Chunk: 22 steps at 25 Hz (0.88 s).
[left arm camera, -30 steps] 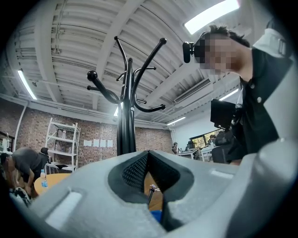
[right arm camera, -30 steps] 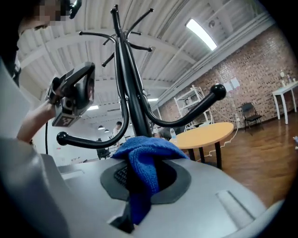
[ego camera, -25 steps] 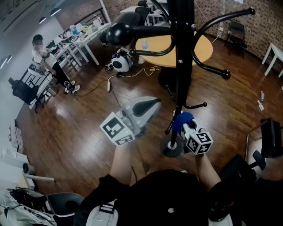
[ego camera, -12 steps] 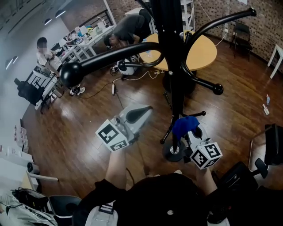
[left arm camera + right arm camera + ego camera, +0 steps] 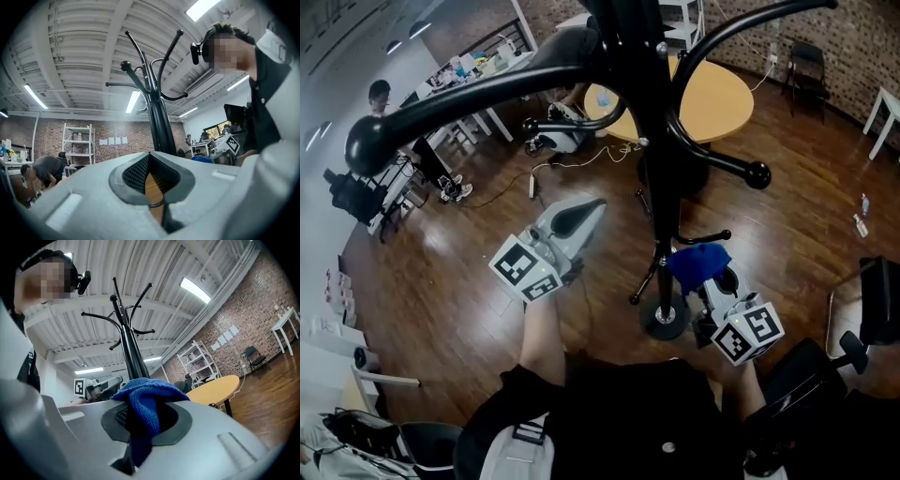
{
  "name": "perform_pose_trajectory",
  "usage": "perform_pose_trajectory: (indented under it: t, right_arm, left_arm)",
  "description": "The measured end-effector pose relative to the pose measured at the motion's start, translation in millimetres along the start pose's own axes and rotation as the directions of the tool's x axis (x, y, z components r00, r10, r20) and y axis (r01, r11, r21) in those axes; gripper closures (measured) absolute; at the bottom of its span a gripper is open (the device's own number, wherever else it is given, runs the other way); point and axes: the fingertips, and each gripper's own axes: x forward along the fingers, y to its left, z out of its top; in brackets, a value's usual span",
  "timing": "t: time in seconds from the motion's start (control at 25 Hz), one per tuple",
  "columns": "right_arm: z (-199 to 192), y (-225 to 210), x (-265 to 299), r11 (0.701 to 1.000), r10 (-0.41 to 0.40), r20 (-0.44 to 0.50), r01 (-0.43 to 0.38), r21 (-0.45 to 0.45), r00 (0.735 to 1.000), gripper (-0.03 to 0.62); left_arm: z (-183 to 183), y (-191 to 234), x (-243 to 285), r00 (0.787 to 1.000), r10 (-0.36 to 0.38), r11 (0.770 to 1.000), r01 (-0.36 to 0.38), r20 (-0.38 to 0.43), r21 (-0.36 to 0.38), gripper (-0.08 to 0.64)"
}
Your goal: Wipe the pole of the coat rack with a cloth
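The black coat rack pole rises from its round base on the wood floor. Its curved hook arms spread close under my head. My right gripper is shut on a blue cloth, which sits just right of the lower pole, below a short hook. I cannot tell whether the cloth touches the pole. In the right gripper view the cloth bulges out of the jaws with the pole behind it. My left gripper is shut and holds nothing, left of the pole.
A round yellow table stands behind the rack. Cables trail across the floor. Desks with a seated person line the far left wall. A black chair is at the right edge, and a white table at the far right.
The head view has moved in closer under the hook arms. My right gripper with the cloth has drifted slightly right and toward me, still beside the lower pole. The left gripper has shifted a little left.
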Motion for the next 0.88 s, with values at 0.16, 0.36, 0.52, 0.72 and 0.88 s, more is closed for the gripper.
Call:
perform_pose_trajectory:
  t: [0.16,0.36,0.52,0.72,0.88]
  right_arm:
    - [15,12,11,0.998,-0.056,0.053,0.057,-0.029,0.997,0.560]
    - [-2,34,10,0.960,-0.259,0.148,0.272,-0.068,0.954,0.560]
    - [-24,56,12,0.888,-0.431,0.222,0.455,-0.070,0.875,0.560]
    - [-45,86,23,0.824,-0.535,0.240,0.562,-0.063,0.810,0.560]
    - [-31,94,20,0.776,-0.586,0.245,0.622,-0.104,0.772,0.560]
  left_arm:
    - [9,32,-13,1.000,-0.028,1.000,0.028,0.006,0.013,0.560]
    - [-3,63,-44,0.979,-0.188,0.982,0.188,0.080,0.011,0.560]
    - [-25,83,-75,0.939,-0.325,0.943,0.330,0.113,-0.036,0.560]
    - [-46,87,-105,0.888,-0.444,0.887,0.455,0.120,-0.082,0.560]
    - [-36,84,-89,0.851,-0.502,0.851,0.518,0.156,-0.087,0.560]
